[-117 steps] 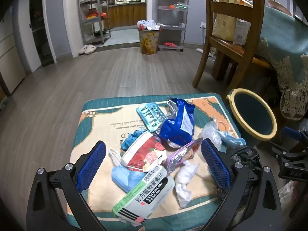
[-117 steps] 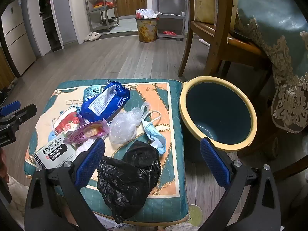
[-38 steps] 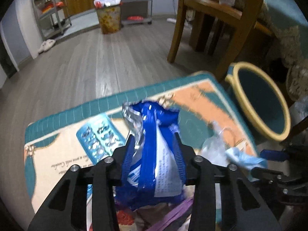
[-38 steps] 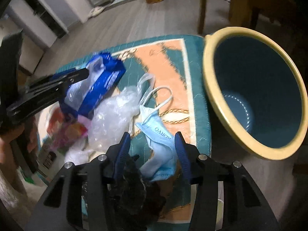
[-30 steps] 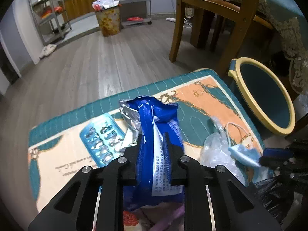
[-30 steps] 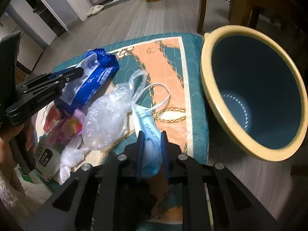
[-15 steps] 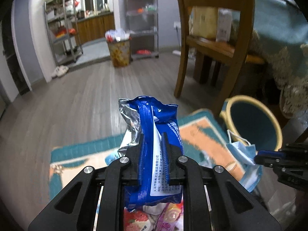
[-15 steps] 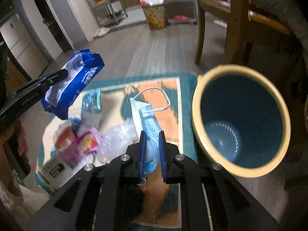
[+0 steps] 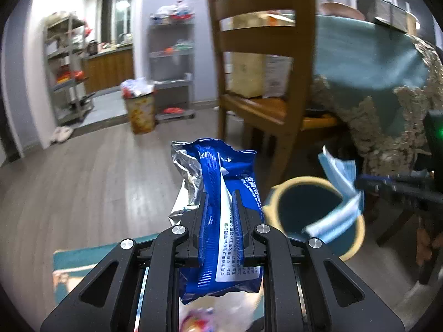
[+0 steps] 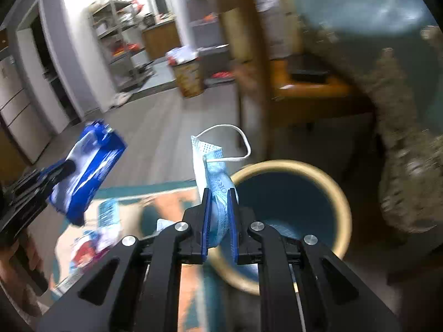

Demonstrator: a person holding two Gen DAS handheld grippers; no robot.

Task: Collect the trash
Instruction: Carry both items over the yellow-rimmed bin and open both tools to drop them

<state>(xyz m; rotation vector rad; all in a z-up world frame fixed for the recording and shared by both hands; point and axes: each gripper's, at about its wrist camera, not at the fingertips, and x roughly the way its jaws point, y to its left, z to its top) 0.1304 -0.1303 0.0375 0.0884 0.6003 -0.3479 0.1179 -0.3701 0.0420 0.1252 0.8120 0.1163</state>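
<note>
Your left tongs (image 9: 221, 215) clamp the blue wrapper (image 9: 221, 193) in the air, right tongs (image 10: 219, 215) pinch the face mask (image 10: 214, 177) beside the bin (image 10: 288, 193); release early and the limp mask may drape on the rim or miss.

Dim indoor light, bright far doorway, fisheye vignette, right-wrist motion blur
</note>
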